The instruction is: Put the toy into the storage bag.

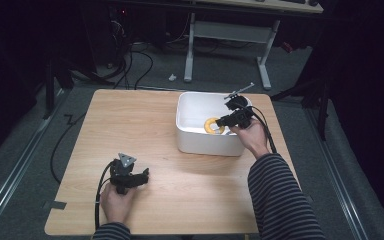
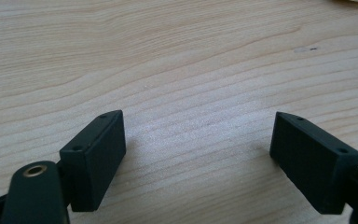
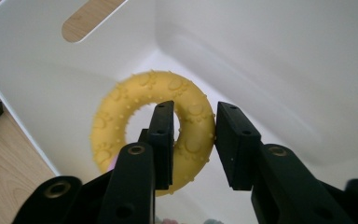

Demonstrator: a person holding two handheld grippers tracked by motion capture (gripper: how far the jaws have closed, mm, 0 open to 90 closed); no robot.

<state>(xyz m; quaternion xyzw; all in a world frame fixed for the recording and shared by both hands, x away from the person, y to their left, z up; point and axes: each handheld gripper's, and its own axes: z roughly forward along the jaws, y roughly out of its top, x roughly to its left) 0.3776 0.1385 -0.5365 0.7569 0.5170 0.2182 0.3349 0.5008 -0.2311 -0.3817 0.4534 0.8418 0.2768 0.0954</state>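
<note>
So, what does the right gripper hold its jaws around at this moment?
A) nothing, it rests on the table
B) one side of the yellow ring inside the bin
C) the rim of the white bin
B: in the right gripper view, the right gripper has one jaw through the hole of the yellow ring and one outside it, inside the white bin.

The counter (image 1: 145,125) is a pale wood top with rounded corners, its grain running in long wavy lines in the left gripper view. One thing stands directly on it — a white bin (image 1: 207,142), set toward the far right, with a slot-shaped handle hole in its wall. The left claw (image 1: 141,178) sits low at the near left — whether it touches the wood is unclear.
</note>
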